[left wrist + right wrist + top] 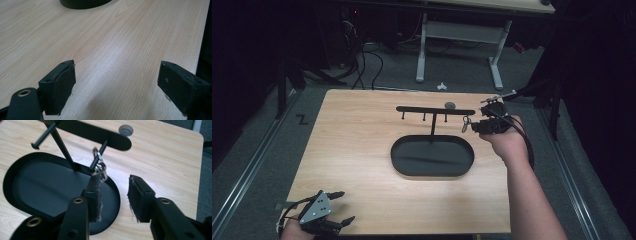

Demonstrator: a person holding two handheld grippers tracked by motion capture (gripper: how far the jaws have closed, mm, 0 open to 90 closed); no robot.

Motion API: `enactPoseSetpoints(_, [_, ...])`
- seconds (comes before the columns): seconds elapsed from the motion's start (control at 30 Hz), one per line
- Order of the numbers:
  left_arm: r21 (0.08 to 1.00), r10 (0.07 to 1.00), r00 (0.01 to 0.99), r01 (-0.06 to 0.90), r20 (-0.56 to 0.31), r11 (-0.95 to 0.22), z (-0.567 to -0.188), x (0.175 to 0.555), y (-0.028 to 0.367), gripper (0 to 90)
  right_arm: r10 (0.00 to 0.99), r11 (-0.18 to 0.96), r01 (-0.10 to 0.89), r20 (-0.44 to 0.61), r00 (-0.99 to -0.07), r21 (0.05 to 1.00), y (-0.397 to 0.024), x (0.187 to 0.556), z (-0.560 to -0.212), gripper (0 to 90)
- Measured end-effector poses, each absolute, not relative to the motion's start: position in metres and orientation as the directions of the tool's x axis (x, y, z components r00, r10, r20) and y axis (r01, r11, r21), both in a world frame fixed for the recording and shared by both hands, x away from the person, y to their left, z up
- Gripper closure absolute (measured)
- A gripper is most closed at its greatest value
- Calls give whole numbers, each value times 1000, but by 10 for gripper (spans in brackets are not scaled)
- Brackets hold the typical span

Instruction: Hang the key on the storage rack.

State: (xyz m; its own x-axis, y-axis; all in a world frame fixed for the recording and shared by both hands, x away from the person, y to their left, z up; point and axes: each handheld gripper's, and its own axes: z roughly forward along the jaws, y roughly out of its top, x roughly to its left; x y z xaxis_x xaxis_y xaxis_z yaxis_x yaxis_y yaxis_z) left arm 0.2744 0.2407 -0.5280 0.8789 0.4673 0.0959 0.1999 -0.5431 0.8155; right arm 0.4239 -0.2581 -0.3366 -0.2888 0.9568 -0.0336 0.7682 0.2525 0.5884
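R gripper (471,125) sits at the right end of the stand's crossbar (435,110), jaws apart w/ nothing clamped between them. R gripper view (113,192) shows the gap clearly: pads frayed at the edges, left pad just beside the metal key ring (99,165); can't tell if touching. Ring hangs on the outermost peg (98,155) under the crossbar, and isn't pinched. In the high view the ring (466,123) is only a small glint just off the gripper tips, so the hook detail comes from the R gripper view.

L gripper (343,206) is well apart, near corner of the table (357,145), held low in the hand (294,231), grey plate on top. Its own view (116,82) shows jaws wide, bare wood between them, plus the edge of the black tray (82,3) at top of frame.

Around: the stand is a thin post (433,127) rising from the oval tray (432,156), crossbar on top w/ several short pegs pointing down; other pegs bare. Tray looks empty inside, just the post at its far rim. Small grey round disc (450,105) on the table behind the crossbar, also seen in the R view (125,130). Post and crossbar stand between R gripper and the far pegs. White desk frame (459,45) and cables on the floor beyond.
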Motion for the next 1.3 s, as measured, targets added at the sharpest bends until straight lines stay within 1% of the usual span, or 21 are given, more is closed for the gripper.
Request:
enactPoseSetpoints(0.03, [816,469,878,203,93,-542,-528,274,241,154,957,253,772,-31,-289,583,-259,422,-341,598])
enactPoseSetpoints(0.13, [815,467,879,202,94,-544,-528,274,240,154,956,254,773,-27,-293,581,-259,420,-346,583])
enactPoseSetpoints(0.37, [814,467,879,202,94,-544,-528,274,240,154,953,254,780,-12,-301,572,-258,412,-366,505])
enactPoseSetpoints(0.47, [813,467,879,201,96,-546,-528,274,240,154,953,255,783,-11,-303,567,-257,410,-371,489])
enactPoseSetpoints(0.57, [813,465,880,200,97,-547,-528,274,239,154,953,255,782,-9,-304,568,-258,407,-382,445])
enactPoseSetpoints(0.63, [812,465,880,200,97,-548,-528,274,239,154,952,257,782,-9,-306,568,-258,406,-385,438])
enactPoseSetpoints(0.7, [813,465,880,201,96,-547,-529,274,239,154,952,253,786,1,-307,564,-258,402,-396,398])
enactPoseSetpoints(0.73, [813,465,880,201,96,-547,-529,274,239,154,952,253,786,1,-307,564,-258,402,-396,398])
enactPoseSetpoints(0.8, [812,465,880,201,96,-548,-529,274,239,154,951,250,787,8,-308,564,-258,398,-404,367])
enactPoseSetpoints(0.9, [811,463,881,199,97,-550,-529,274,239,154,953,236,785,22,-302,572,-259,391,-420,329])
enactPoseSetpoints(0.93, [811,463,881,199,97,-550,-529,274,239,154,953,236,785,22,-302,572,-259,391,-420,329])
enactPoseSetpoints(1.03, [811,463,881,200,97,-550,-529,274,239,154,953,227,782,34,-302,580,-259,381,-437,314])
enactPoseSetpoints(1.1, [811,463,881,200,96,-550,-529,274,239,154,954,220,781,41,-298,584,-259,378,-441,307])
enactPoseSetpoints(1.17, [811,463,881,201,96,-549,-529,274,239,154,954,198,758,54,-294,622,-259,367,-453,285])
enactPoseSetpoints(1.2, [811,463,881,201,96,-549,-529,274,239,154,954,198,758,54,-294,622,-259,367,-453,285])
enactPoseSetpoints(1.23, [811,464,881,201,96,-549,-529,275,239,154,953,194,734,54,-299,651,-259,360,-460,271])
enactPoseSetpoints(1.3, [811,464,881,201,95,-549,-529,275,239,154,952,192,724,53,-302,663,-258,355,-464,271])
